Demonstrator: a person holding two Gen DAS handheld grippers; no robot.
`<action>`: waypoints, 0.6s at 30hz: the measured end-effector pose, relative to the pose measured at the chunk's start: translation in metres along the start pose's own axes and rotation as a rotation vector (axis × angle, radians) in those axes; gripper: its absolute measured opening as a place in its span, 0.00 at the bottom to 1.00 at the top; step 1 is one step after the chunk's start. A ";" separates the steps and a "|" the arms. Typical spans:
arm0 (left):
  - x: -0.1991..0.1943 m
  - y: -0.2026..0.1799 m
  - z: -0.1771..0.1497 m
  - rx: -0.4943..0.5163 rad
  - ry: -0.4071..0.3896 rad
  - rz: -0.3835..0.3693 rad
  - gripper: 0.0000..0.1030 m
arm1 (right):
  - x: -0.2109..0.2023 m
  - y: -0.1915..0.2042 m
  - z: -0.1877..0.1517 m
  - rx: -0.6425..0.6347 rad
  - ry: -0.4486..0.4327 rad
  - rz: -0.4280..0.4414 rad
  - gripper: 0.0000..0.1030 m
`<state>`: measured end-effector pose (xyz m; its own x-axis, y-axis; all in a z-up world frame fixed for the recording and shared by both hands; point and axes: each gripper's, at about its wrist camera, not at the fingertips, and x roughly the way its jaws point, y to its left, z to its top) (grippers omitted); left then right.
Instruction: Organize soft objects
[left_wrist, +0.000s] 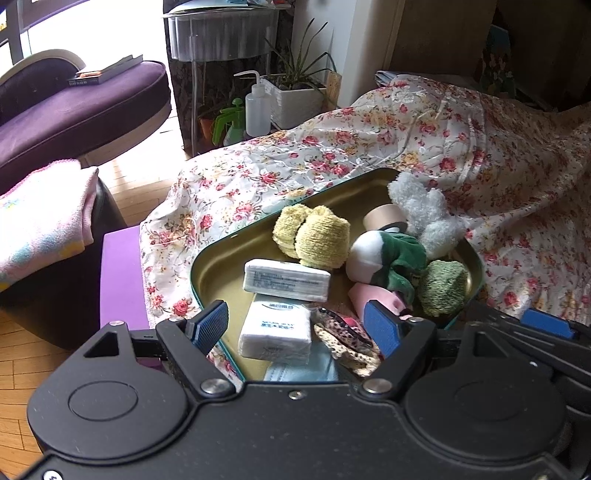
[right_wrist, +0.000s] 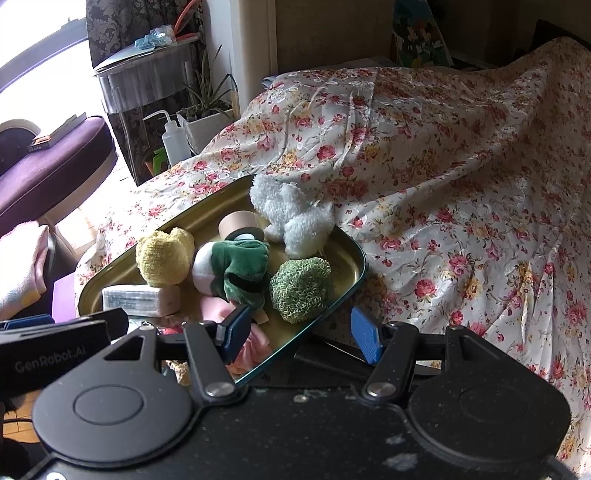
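The soft things sit heaped in a gold tray (left_wrist: 207, 266) that rests on a floral cloth (left_wrist: 461, 147): yellow rolls (left_wrist: 314, 236), a white plush (left_wrist: 421, 210), a green-and-white plush (left_wrist: 388, 258), a green roll (left_wrist: 443, 288), a pink piece (left_wrist: 373, 299), two tissue packs (left_wrist: 286, 278) and a leopard-print cloth (left_wrist: 347, 332). All look light and squashy, likely to sag or snag a neighbour when lifted, so a pinch across the bulk of one piece should serve better than a loose edge; the wrapped tissue packs may be slippery. The left gripper (left_wrist: 299, 325) hangs released over the near end of the tray, jaws wide and empty, the nearer pack below them. The right gripper (right_wrist: 301, 332) is also released, holding nothing, its jaws straddling the tray's near rim by the green roll.
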<state>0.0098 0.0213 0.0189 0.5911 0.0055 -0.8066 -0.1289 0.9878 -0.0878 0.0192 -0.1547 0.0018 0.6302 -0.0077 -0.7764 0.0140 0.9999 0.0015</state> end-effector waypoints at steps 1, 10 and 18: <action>0.002 0.000 0.000 0.001 0.003 0.005 0.74 | 0.001 -0.001 0.000 0.000 0.002 0.001 0.58; 0.010 -0.001 0.001 0.003 0.020 0.013 0.74 | 0.015 -0.005 0.000 0.022 0.018 -0.001 0.58; 0.011 -0.002 0.001 0.005 0.023 0.018 0.74 | 0.021 -0.004 -0.003 0.018 0.031 0.005 0.58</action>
<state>0.0177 0.0200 0.0105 0.5705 0.0194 -0.8211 -0.1355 0.9882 -0.0708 0.0303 -0.1585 -0.0164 0.6061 -0.0017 -0.7954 0.0245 0.9996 0.0165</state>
